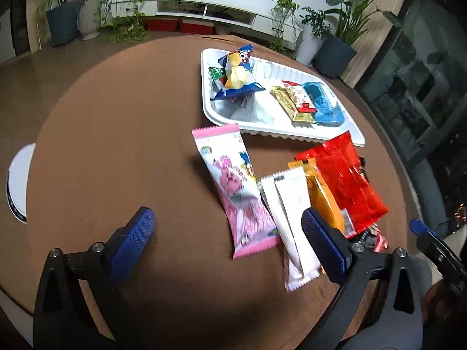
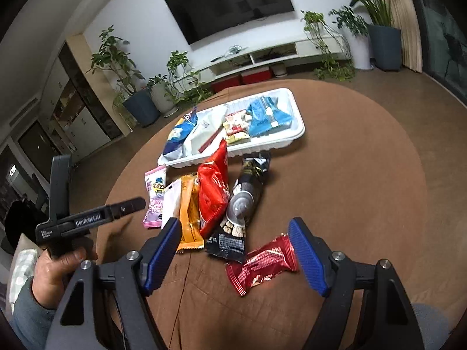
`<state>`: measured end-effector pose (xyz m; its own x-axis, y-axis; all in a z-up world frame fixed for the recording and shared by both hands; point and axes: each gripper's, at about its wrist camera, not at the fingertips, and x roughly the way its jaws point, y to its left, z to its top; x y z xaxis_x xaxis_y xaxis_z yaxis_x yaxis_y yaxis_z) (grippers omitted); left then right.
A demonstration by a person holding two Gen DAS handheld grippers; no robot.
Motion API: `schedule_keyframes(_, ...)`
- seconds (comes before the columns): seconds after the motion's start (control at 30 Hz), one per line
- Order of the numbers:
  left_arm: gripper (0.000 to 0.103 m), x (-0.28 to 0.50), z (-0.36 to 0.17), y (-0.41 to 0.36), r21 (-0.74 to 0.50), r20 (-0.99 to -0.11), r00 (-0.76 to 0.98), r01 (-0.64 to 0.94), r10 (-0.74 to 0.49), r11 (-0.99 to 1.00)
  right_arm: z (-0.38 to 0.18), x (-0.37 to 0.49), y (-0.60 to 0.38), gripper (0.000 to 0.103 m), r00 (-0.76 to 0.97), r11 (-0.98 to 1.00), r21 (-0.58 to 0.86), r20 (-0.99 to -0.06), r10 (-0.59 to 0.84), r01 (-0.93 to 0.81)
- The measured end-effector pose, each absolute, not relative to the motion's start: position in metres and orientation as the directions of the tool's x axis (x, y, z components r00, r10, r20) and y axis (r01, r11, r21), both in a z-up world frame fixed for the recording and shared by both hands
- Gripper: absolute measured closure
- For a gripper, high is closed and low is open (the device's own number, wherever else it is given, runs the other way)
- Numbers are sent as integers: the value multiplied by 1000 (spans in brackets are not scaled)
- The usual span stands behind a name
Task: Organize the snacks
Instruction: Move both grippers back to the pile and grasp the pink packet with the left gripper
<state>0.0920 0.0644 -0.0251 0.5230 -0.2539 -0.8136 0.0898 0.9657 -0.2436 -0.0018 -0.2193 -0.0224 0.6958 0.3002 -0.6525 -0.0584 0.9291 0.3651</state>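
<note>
A white tray at the far side of the brown table holds several snack packets, among them a blue one and a gold one. In front of it lie a pink packet, a white packet, an orange packet and a big red packet. My left gripper hovers open over the pink and white packets, gripping nothing. In the right wrist view a black packet and a small red packet lie near my right gripper, open and empty above them.
A white round object sits at the table's left edge. The person's hand holds the left gripper's handle at the left of the right wrist view. Bare brown cloth stretches left of the packets. Potted plants and a low cabinet stand behind the table.
</note>
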Motion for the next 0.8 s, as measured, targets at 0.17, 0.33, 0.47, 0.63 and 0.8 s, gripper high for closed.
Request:
schedule_keyframes(0.17, 10, 112, -29, 57, -231, -831, 499, 90, -244, 969, -18, -4, -217, 25, 706, 932, 356, -641, 300, -73)
schedule_keyframes(0.33, 34, 129, -41, 53, -233, -847, 471, 91, -248, 968, -21, -4, -218, 26, 704, 930, 362, -644, 299, -63)
schedule_keyframes(0.47, 40, 133, -44, 53, -212, -852, 469, 99, -233, 972, -22, -4, -220, 27, 703, 930, 364, -646, 297, -59)
schedule_keyframes(0.63, 42, 138, -46, 52, -188, -858, 464, 114, -220, 975, -23, -3, -220, 28, 698, 933, 356, -653, 294, -60)
schedule_keyframes(0.8, 42, 149, -45, 40, -132, -879, 439, 146, -183, 981, -22, -4, -219, 29, 693, 933, 354, -659, 292, -57)
